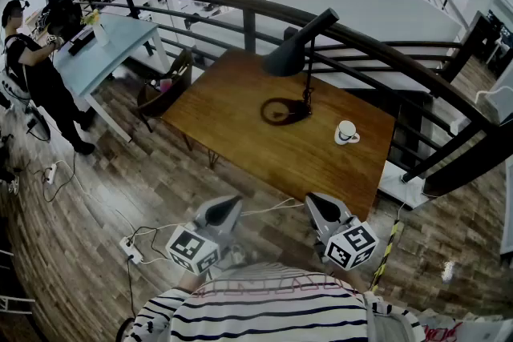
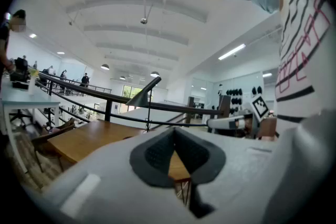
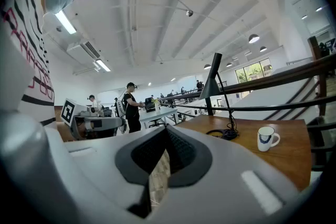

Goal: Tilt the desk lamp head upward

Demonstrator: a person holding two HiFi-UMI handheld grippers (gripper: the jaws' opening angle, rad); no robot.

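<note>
Showing the start position: the left hand-held gripper and right hand-held gripper are both fully closed and empty. I hold them low, close to my body and short of the near edge of the tabletop. The desk lamp stands toward the far edge, well apart from both, with its cone-shaped lamp head drooping to the left on a thin upright stem above a dark round base. Judged risks follow. A push on the lamp head from below with closed jaws could slip off the smooth cone. Force applied high on the slender stem could rock the base or slide it, rather than turn the joint. A white mug stands near the base on the right, and a wide approach from that side might knock it. The dark railing runs just behind the lamp, so an overshoot upward could strike it. As for legible writing, I can read none. The marker cubes carry only black-and-white square patterns. The mug bears a dark mark too small to make out, and the striped shirt shows red line work, not words.
</note>
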